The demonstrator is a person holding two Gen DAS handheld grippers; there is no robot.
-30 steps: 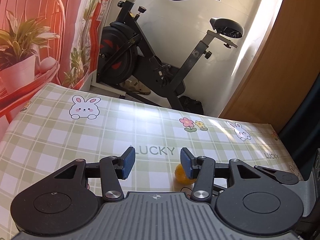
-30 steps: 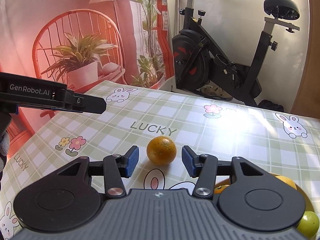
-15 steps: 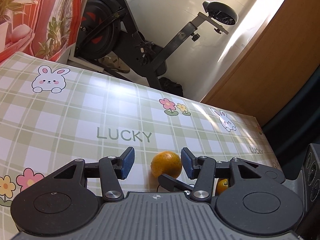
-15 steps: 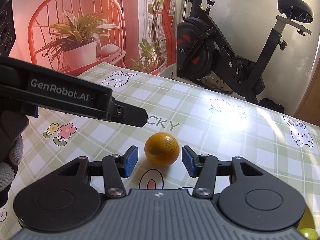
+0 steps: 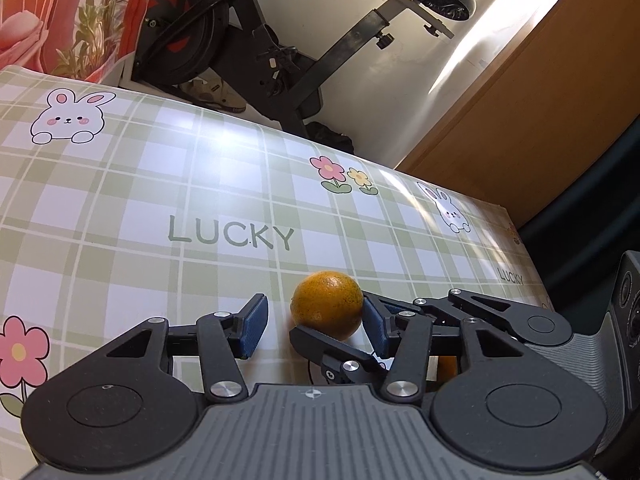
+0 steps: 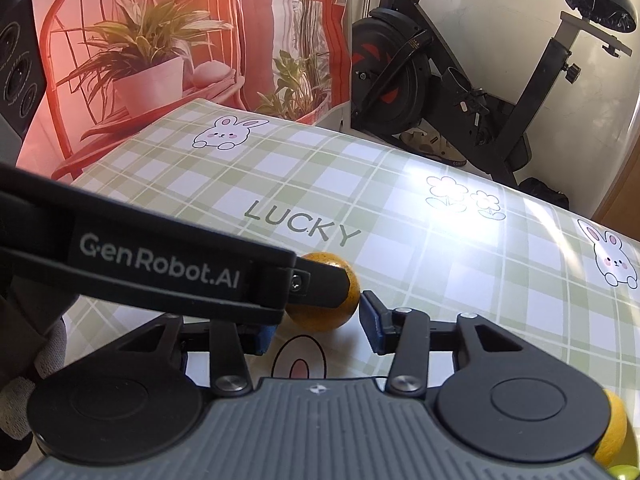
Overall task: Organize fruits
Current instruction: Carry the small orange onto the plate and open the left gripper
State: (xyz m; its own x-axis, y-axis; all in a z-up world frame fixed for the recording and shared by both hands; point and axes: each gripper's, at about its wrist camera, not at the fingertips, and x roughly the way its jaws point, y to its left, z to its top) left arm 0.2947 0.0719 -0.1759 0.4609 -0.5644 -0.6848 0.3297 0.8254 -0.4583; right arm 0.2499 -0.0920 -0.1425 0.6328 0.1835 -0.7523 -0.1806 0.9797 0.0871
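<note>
An orange [image 5: 327, 306] lies on the green checked tablecloth [image 5: 120, 208], just past the word LUCKY. Both grippers meet at it. My left gripper [image 5: 316, 330] is open; the orange sits at its fingertips, close to the right pad, with a wide gap to the left pad. My right gripper [image 6: 318, 332] has the orange [image 6: 326, 308] between its blue pads and its jaws are closing; narrow gaps still show on both sides. One finger of the left gripper [image 6: 160, 264] crosses the right wrist view and covers the orange's upper left. A right gripper finger [image 5: 320, 344] lies in front of the orange.
More fruit sits at the near right: a yellow-orange one [image 6: 612, 436] and a green one [image 6: 624, 472], mostly hidden by the gripper body. A gloved hand [image 6: 24, 380] shows at the left. An exercise bike [image 6: 460, 80] stands beyond the table's far edge.
My left gripper dropped and swung toward the orange, which now sits at its fingertips. Its finger slid across the right wrist view onto the orange. The right gripper's jaws narrowed around the orange.
</note>
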